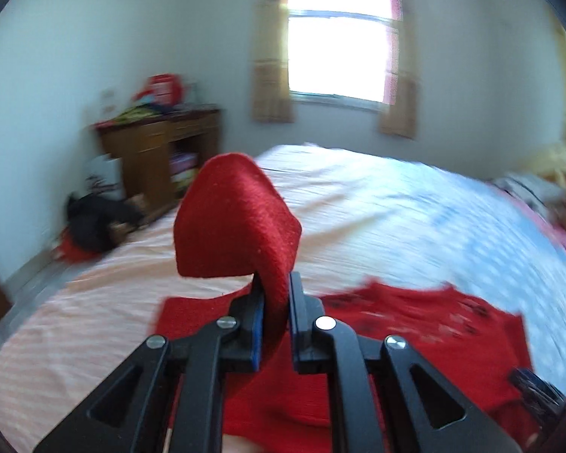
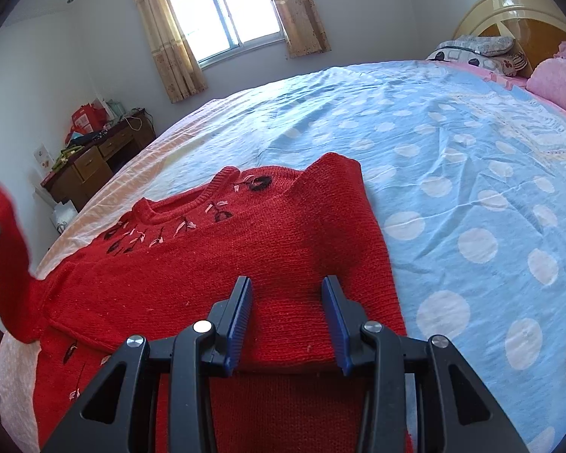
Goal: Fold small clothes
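Observation:
A red knitted sweater with black and pink embroidery at the neck lies flat on the bed. Its right sleeve is folded in over the body. My right gripper stands open just over that folded sleeve, its blue pads apart on either side of the knit without pinching it. My left gripper is shut on the other sleeve, whose end curls up above the fingertips. In the right wrist view that raised sleeve hangs at the far left. The sweater's body lies below the left gripper.
The bed sheet is peach striped on the left and blue with white dots on the right. Pillows and a pink blanket lie by the headboard. A cluttered wooden desk stands by the wall, with dark things on the floor.

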Demonstrator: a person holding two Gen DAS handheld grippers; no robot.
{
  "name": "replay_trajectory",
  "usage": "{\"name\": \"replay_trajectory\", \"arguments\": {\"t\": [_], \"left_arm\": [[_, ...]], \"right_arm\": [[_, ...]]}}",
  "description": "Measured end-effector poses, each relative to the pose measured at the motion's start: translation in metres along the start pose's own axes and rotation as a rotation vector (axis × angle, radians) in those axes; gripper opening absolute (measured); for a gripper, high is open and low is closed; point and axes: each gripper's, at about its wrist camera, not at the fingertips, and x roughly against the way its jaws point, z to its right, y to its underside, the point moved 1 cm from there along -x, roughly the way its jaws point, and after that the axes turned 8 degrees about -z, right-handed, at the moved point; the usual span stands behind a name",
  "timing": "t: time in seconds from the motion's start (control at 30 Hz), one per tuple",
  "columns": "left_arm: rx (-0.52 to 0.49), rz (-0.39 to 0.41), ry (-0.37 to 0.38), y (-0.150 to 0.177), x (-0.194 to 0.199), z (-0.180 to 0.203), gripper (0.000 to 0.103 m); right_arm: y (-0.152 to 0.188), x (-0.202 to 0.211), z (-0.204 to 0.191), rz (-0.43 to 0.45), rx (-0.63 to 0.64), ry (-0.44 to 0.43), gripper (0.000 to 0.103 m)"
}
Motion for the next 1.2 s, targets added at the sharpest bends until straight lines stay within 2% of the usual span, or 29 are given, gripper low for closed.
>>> {"name": "replay_trajectory", "arguments": {"t": [0.13,0.3,0.37,0.4,0.43,0.47,0.5,0.53,0.6,0.77,0.87,0.9,0.93,0.97,1.03,1.1,1.13,1.2], "left_arm": [[-0.122,-0.044,0.059,0.025,-0.013,0.072,0.011],[-0.227,-0.108,0.065,0.054,-0.024,0.107,0.012],[-0.244,-0.155,0.066,0.06,-0.029,0.111,0.019],[-0.244,-0.181,0.086,0.063,-0.031,0.108,0.029],[-0.245,-0.204,0.096,0.064,-0.031,0.107,0.057],[-0.247,-0.223,0.101,0.065,-0.028,0.106,0.074],[-0.238,-0.224,0.099,0.067,-0.021,0.099,0.099],[-0.221,-0.2,0.101,0.068,-0.012,0.09,0.103],[-0.184,-0.161,0.112,0.073,0.005,0.069,0.103],[-0.075,-0.217,0.017,0.1,0.017,0.011,0.103],[0.006,-0.265,-0.033,0.114,0.009,-0.018,0.103],[0.031,-0.276,-0.042,0.117,0.007,-0.028,0.103],[0.049,-0.283,-0.057,0.119,0.006,-0.035,0.103],[0.059,-0.285,-0.065,0.12,0.005,-0.039,0.103],[0.08,-0.299,-0.077,0.12,-0.001,-0.045,0.103],[0.09,-0.31,-0.084,0.118,-0.006,-0.044,0.103],[0.091,-0.311,-0.084,0.117,-0.007,-0.043,0.103],[0.09,-0.312,-0.083,0.115,-0.01,-0.04,0.103]], "right_arm": [[0.0,0.0,0.001,0.004,-0.007,-0.012,0.04],[0.0,0.0,0.002,0.007,-0.009,-0.019,0.04],[0.0,0.0,0.003,0.008,-0.011,-0.022,0.04],[0.0,0.0,0.003,0.008,-0.012,-0.023,0.04],[0.0,0.0,0.003,0.007,-0.011,-0.022,0.04],[0.0,0.0,0.003,0.007,-0.011,-0.022,0.04],[0.0,0.0,0.003,0.007,-0.011,-0.022,0.04],[0.0,0.0,0.003,0.006,-0.011,-0.02,0.04],[0.0,-0.001,0.003,0.003,-0.01,-0.017,0.04],[-0.003,-0.002,0.0,-0.017,-0.002,-0.002,0.043],[-0.008,0.004,-0.015,-0.049,0.021,0.06,0.049],[-0.009,0.009,-0.024,-0.044,0.037,0.039,0.05],[-0.01,0.015,-0.04,-0.038,0.06,-0.018,0.053],[-0.01,0.019,-0.053,-0.037,0.08,-0.055,0.059],[-0.012,0.021,-0.082,-0.036,0.142,-0.091,0.066],[-0.017,0.017,-0.119,-0.026,0.249,-0.07,0.067],[-0.019,0.011,-0.136,-0.03,0.304,-0.041,0.071],[-0.021,-0.015,-0.168,-0.089,0.416,0.033,0.072]]}}
